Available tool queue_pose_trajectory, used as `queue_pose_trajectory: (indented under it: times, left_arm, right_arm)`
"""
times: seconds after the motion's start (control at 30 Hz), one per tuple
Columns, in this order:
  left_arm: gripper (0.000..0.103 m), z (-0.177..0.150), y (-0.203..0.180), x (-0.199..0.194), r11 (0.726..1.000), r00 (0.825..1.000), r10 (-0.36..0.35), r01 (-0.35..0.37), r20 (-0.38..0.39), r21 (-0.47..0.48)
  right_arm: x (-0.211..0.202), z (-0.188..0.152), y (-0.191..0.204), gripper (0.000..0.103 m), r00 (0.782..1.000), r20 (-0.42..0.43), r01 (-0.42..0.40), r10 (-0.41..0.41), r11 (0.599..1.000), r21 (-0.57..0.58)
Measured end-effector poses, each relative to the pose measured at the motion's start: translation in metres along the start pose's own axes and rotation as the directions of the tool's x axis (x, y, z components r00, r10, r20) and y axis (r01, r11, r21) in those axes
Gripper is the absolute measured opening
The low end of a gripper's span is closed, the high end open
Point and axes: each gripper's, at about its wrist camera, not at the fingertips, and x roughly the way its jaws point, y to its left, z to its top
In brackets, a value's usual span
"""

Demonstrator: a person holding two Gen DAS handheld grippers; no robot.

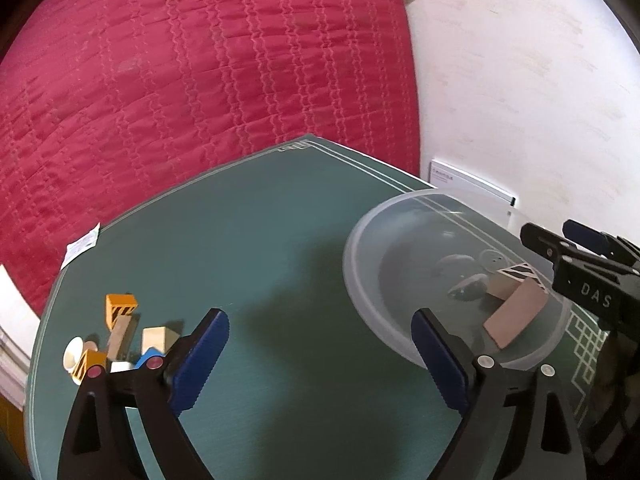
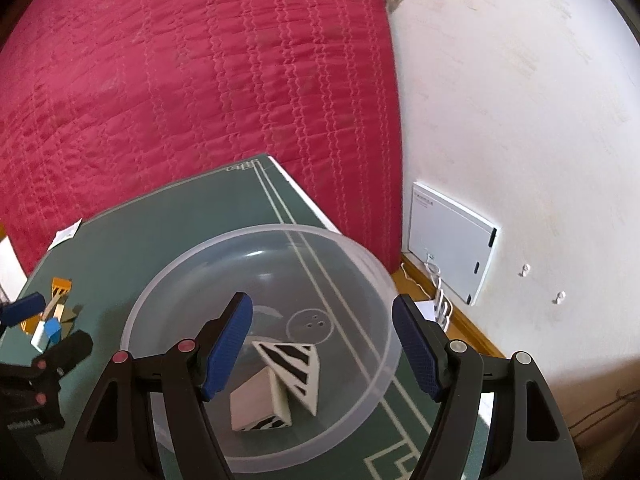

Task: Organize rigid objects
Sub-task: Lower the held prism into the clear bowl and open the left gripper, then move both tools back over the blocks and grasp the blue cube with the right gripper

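Both tongs, left (image 1: 320, 350) and right (image 2: 322, 334), gape empty. Two blocks (image 2: 276, 384) lie in the bowl (image 2: 372, 276); remaining blocks (image 1: 120, 340) cluster on the counter (image 1: 280, 240). Judged between transfers: left tongs must swing to the cluster.

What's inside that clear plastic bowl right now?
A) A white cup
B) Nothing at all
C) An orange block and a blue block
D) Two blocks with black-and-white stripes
D: the clear plastic bowl holds two zebra-striped blocks, while the orange and blue pieces lie in the pile of small blocks on the green table.
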Motion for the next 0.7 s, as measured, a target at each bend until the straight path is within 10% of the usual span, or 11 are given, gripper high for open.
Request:
queue_pose_trajectory:
  times: [0.7]
  left_arm:
    - [0.097, -0.014, 0.069, -0.016, 0.988, 0.994, 0.107, -0.106, 0.005, -0.116]
  right_arm:
    - [-0.007, -0.020, 0.077, 0.077, 0.993, -0.031, -0.119, 0.115, 0.976, -0.183]
